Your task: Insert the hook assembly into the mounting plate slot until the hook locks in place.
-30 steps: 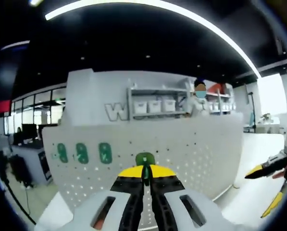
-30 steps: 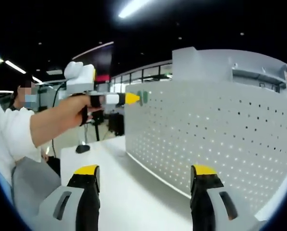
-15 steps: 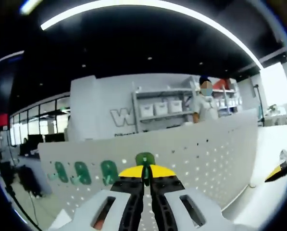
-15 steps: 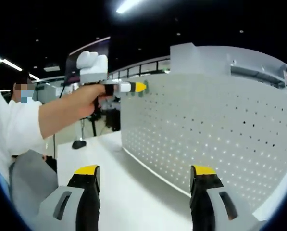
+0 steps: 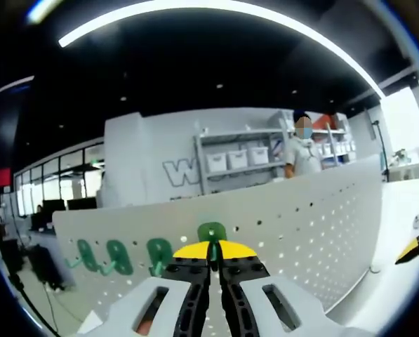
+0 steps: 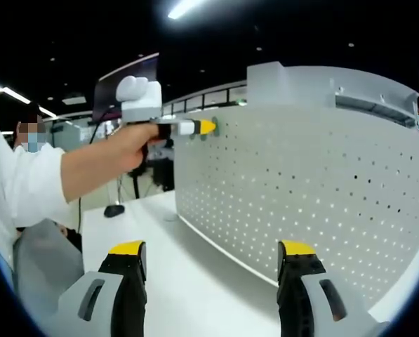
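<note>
Near the upper left corner of the white pegboard [image 6: 314, 203], the left gripper [image 6: 208, 127] presents a green hook [image 5: 212, 232] to the panel face. Its jaws are pinched together on the hook's lower part, yellow tips meeting just under the green head (left gripper view). Three more green hooks [image 5: 118, 255] already sit in a row on the pegboard, off to that gripper's left.

Key relation: the held hook lies straight ahead of the left gripper, along its long axis, which runs roughly square to the board. In the right gripper view the yellow tip appears at, or just short of, the perforated face; contact cannot be confirmed. Whether the hook's tabs are lined up with a slot is too small to tell.

Pose: a person's bare forearm [image 6: 97, 168] is stretched out level, white sleeve [image 6: 23, 189] behind, hand wrapped round the gripper's handle.

The right gripper [image 6: 209, 267] hangs low over the white bench [image 6: 195, 281], well apart from the hook, jaws spread wide and holding nothing. The left is clearly the working hand.

Judgement: insertion is at the approach or seating stage; lock not yet evident.
</note>
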`<move>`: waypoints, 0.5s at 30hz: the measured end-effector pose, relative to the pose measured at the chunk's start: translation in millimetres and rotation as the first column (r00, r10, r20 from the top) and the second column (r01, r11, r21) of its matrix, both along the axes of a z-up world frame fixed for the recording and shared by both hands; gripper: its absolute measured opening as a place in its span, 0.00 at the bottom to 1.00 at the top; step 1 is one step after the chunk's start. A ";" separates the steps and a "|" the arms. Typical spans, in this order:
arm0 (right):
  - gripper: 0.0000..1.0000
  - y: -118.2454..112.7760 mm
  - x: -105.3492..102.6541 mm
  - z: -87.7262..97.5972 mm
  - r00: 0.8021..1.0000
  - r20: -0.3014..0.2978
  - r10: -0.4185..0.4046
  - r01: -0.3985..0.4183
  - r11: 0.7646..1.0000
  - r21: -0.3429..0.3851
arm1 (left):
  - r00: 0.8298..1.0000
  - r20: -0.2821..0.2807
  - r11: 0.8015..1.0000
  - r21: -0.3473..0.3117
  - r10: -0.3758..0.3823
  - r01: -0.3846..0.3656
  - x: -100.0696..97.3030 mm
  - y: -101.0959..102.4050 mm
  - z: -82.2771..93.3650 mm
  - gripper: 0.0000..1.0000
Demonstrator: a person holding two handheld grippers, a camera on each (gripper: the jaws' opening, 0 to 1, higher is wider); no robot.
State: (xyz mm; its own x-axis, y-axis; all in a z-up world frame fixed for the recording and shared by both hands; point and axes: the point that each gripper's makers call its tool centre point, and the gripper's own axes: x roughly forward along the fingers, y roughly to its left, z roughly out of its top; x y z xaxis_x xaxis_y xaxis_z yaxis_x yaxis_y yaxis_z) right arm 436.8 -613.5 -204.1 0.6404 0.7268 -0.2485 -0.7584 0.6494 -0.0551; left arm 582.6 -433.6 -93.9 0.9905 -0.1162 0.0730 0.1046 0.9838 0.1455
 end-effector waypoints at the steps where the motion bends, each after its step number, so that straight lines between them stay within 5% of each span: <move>1: 0.77 -0.2 -0.1 0.2 1.000 0.001 0.000 0.000 1.000 0.000 | 1.000 -0.001 1.000 0.000 0.001 -0.001 0.4 0.5 -0.1 0.03; 15: 0.75 0.5 0.6 -1.1 1.000 -0.002 0.007 -0.007 1.000 0.007 | 1.000 0.019 0.999 0.039 0.011 -0.012 3.1 -1.0 1.5 0.03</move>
State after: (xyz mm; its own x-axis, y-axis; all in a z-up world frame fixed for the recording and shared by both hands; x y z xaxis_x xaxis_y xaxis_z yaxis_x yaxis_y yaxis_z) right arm 437.4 -613.0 -205.2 0.6345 0.7333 -0.2443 -0.7633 0.6442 -0.0490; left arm 585.7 -434.6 -92.4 0.9903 -0.1081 0.0875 0.0904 0.9785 0.1855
